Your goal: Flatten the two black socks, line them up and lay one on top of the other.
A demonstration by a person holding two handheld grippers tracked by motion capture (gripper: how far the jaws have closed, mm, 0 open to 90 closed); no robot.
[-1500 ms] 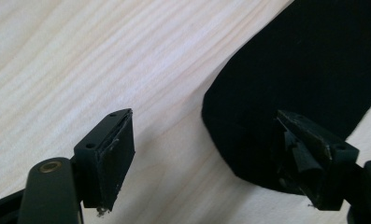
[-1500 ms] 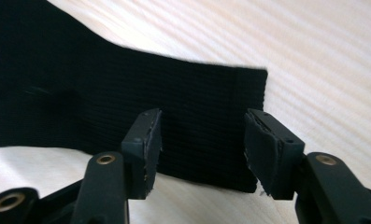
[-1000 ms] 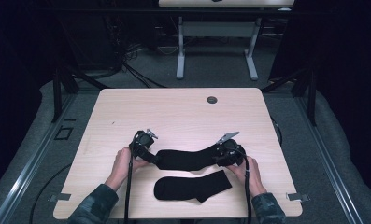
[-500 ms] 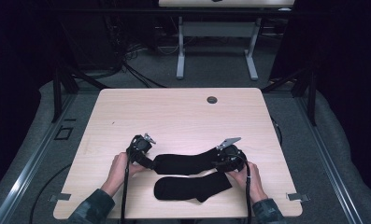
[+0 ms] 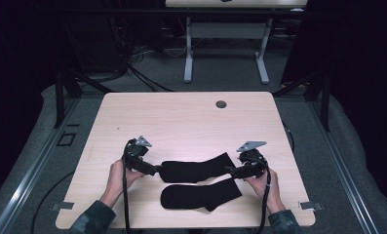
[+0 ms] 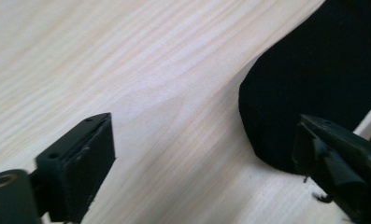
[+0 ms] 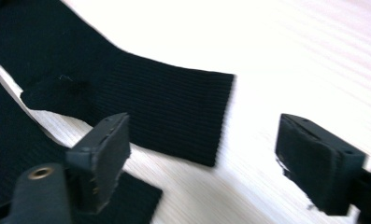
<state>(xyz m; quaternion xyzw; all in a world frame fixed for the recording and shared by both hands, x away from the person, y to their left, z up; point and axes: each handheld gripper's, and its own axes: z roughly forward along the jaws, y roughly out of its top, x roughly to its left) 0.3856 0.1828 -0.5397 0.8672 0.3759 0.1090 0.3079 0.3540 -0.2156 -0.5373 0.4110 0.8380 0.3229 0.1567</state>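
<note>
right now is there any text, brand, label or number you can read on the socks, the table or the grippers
None: no readable text in these views.
The two black socks, far and near, show plain ribbed knit, no label or logo.
The wooden table shows bare grain.
The left hand-held gripper and right hand-held gripper carry no legible markings.

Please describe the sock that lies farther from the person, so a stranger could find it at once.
On the wooden table, look at its near half, between the left gripper and the right gripper. Two black socks lie there; the far sock spans gripper to gripper, above the near sock.
</note>
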